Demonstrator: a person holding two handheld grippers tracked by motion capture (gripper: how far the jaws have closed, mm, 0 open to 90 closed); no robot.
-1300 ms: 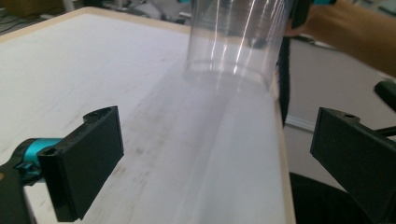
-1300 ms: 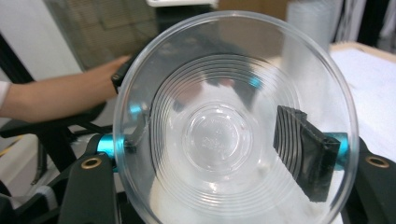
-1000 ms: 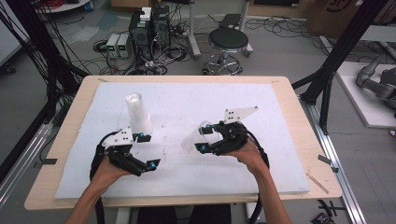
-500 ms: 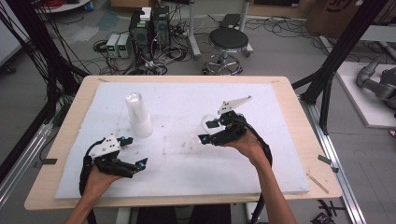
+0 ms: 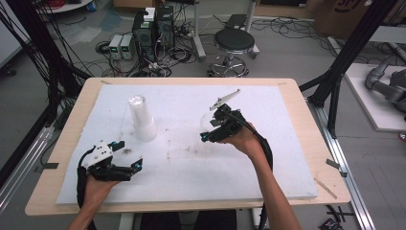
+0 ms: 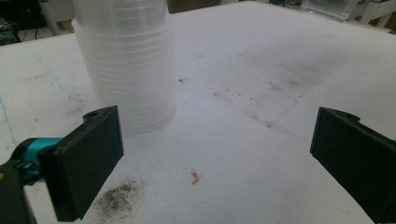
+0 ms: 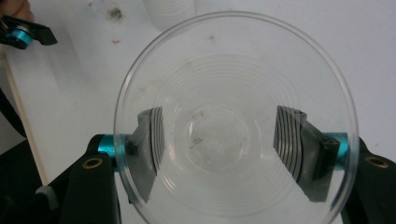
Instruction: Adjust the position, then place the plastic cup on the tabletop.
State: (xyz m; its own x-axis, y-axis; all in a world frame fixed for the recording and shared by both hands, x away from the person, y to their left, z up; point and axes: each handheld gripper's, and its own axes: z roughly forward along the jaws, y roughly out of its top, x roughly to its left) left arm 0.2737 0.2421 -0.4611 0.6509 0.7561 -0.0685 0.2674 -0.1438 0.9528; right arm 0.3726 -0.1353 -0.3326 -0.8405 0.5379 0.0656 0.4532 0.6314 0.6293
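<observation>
Right hand-held gripper (image 5: 207, 135) sits just right of centre on the white surface (image 5: 268, 158), jaws clamped on a single clear plastic cup (image 7: 236, 126). In the right gripper view the cup mouth faces the camera, w/ both jaw pads pressed against the cup wall from outside at 3 and 9 o'clock. That grip across the body, low down near the base, prob. keeps the thin wall from folding and leaves the rim free. In the high view the cup (image 5: 207, 122) is faint, at the gripper's front end; can't tell if it's lifted off the surface or resting.

The stack of cups (image 5: 141, 117) stands upside down, wide end on the surface, at abt 10 o'clock from centre. Nested tight, so pulling one off likely needs one hand to steady and the other to pull. That would explain two grippers for one job.

Left hand-held gripper (image 5: 125, 165) is at abt 7–8 o'clock near the front edge, well apart from the stack, jaws wide open w/ nothing between. In the left gripper view the stack (image 6: 126, 65) is ahead and left of the jaw line, not between them. Judged idle, parked clear so the right one has room.

Surface has dirt smudges (image 6: 114, 200) and a small pink scrap (image 6: 195, 177).
</observation>
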